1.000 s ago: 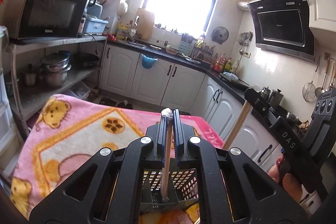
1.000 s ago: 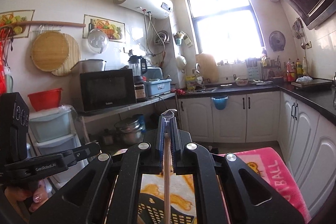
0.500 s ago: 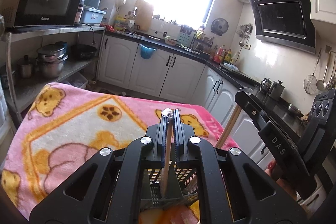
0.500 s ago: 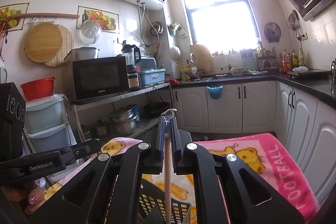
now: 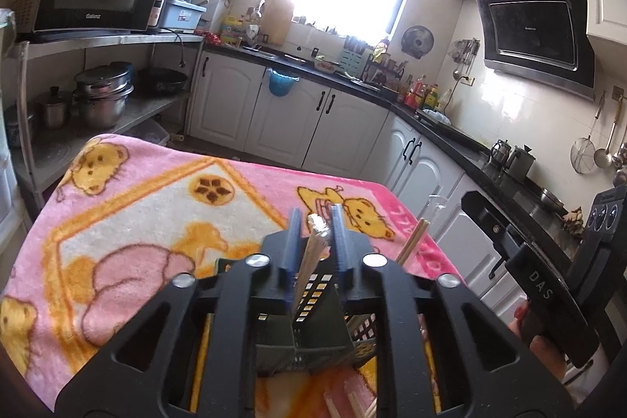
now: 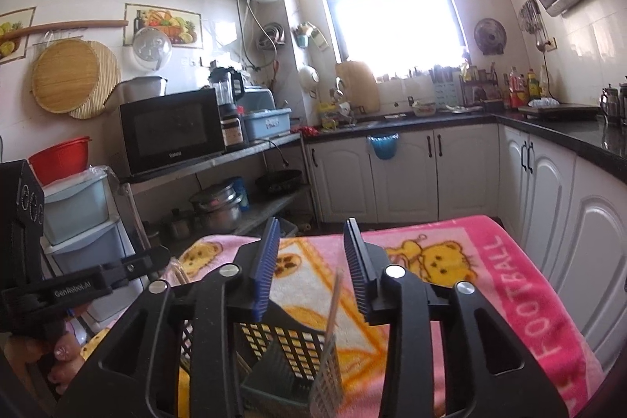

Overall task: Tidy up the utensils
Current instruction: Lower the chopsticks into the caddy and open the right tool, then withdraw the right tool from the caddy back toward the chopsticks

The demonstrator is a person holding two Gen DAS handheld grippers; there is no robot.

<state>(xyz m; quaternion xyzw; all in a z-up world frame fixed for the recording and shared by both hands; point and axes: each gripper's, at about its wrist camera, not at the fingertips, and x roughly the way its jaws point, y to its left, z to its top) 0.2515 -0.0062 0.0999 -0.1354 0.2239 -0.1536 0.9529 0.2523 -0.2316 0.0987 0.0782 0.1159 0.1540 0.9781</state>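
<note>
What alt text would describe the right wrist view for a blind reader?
The open right gripper hangs above a dark slotted plastic utensil basket, where a thin wooden-handled utensil stands free between the fingers. The basket rests on a pink cartoon-bear blanket.

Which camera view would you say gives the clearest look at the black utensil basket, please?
The right wrist view: the black utensil basket shows its lattice wall, a divider and a wooden-handled utensil standing between the open right gripper. In the left wrist view the basket is mostly masked by the left gripper, also open.
</note>
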